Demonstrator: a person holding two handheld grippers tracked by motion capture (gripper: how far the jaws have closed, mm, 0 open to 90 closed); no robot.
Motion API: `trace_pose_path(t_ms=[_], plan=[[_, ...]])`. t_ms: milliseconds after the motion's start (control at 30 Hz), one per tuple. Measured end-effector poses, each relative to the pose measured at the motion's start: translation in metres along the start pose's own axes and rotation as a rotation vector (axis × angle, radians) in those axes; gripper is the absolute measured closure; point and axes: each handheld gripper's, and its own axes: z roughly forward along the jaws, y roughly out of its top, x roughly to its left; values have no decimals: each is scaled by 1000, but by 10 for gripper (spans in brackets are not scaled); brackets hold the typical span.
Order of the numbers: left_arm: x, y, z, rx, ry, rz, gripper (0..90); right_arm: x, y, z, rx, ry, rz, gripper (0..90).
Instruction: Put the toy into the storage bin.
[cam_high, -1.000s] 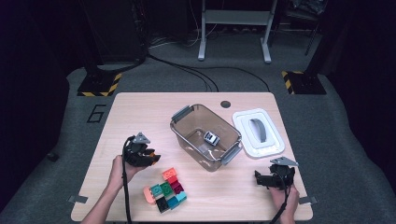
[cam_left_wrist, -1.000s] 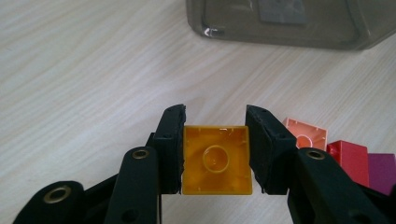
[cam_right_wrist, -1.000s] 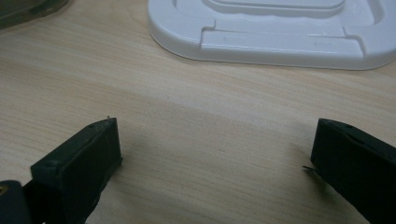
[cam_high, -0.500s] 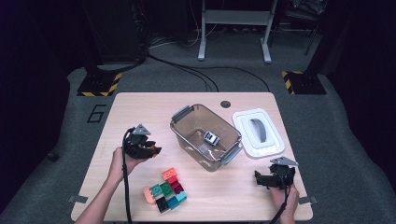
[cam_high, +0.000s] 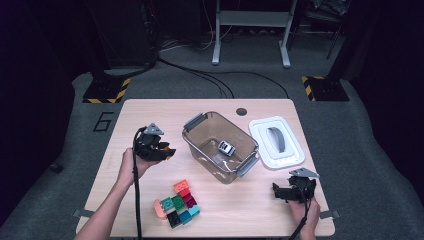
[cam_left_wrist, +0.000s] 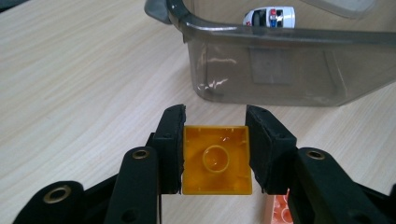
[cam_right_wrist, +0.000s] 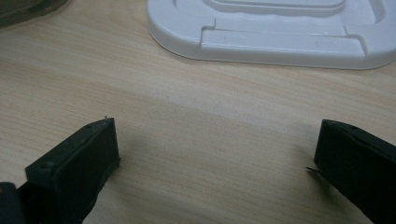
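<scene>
left tongs (cam_left_wrist: 215, 140): clamped on yellow brick (cam_left_wrist: 216, 159), pads pressing its two sides, hollow underside with round tube facing the camera; in high view left tongs (cam_high: 159, 148) sit off the table surface, left of the bin, pointing toward it
yellow brick: held between left jaws, above the table (cam_high: 150, 112), just short of the bin's near wall
right tongs (cam_right_wrist: 215, 154): jaws wide apart, nothing between them, low over bare wood; in high view right tongs (cam_high: 287, 192) at the table's near right corner
bin (cam_high: 220, 145): clear smoky plastic, grey handles at both ends, middle of table, set at an angle
toy car (cam_high: 226, 147): white with dark windows, inside the bin on its floor; seen over the rim in left gripper view (cam_left_wrist: 271, 16)
lid (cam_high: 276, 141): white, grey handle, flat on table just right of the bin; its edge in front of right jaws (cam_right_wrist: 271, 28)
brick pile (cam_high: 176, 204): red, orange, green, teal, black bricks bunched together, near edge, between the two hands
hands: left hand (cam_high: 132, 162), right hand (cam_high: 302, 210)
</scene>
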Motion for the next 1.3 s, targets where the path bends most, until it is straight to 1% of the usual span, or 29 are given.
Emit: trace_pose_path(t_ms=[67, 100, 133, 167, 233, 300, 367, 400, 467, 533, 667, 733, 767, 967, 1067, 1133, 1200, 1300], plan=[[0, 4, -2, 3, 1, 3, 591, 0, 0, 0, 0, 1, 4, 0], [0, 6, -2, 4, 5, 8, 591, 0, 0, 0, 4, 1, -3, 0], [0, 10, -5, -12, 6, 9, 591, 0, 0, 0, 4, 1, -4, 0], [0, 10, -5, -12, 6, 9, 591, 0, 0, 0, 4, 1, -4, 0], [1, 14, -6, -16, -6, 13, 592, 0, 0, 0, 2, 1, -7, 0], [1, 18, -6, -9, -2, 20, 591, 0, 0, 0, 0, 1, 0, 0], [0, 24, -8, -13, 1, 25, 591, 0, 0, 0, 0, 0, 1, 0], [-2, 30, -10, -32, 1, 30, 591, 0, 0, 0, 0, -1, 0, 0], [-4, 33, -11, -35, -1, 29, 591, 0, 0, 0, -1, -1, 0, 0], [-5, 39, -12, -43, 1, 43, 591, 0, 0, 0, -1, -1, 2, 0], [-7, 48, -14, -68, 3, 40, 591, 0, 0, 0, -1, 1, 2, 0], [-6, 52, -14, -73, 0, 34, 591, 0, 0, 0, -2, 1, 3, 0], [-6, 54, -13, -77, 6, 34, 591, 0, 0, 0, -2, 1, 3, 0], [-8, 66, -14, -87, 10, 51, 591, 0, 0, 0, -3, 1, 2, 0], [-11, 73, -13, -86, 12, 67, 591, 0, 0, -1, -1, 1, 3, 0], [-12, 75, -13, -91, 8, 61, 591, 0, -1, -1, -1, 1, 1, 0], [-13, 78, -11, -91, 11, 71, 591, 0, -1, -1, -1, 1, 2, 0], [-15, 82, -8, -91, 2, 74, 591, 0, -1, -1, -1, 1, 2, 0]])
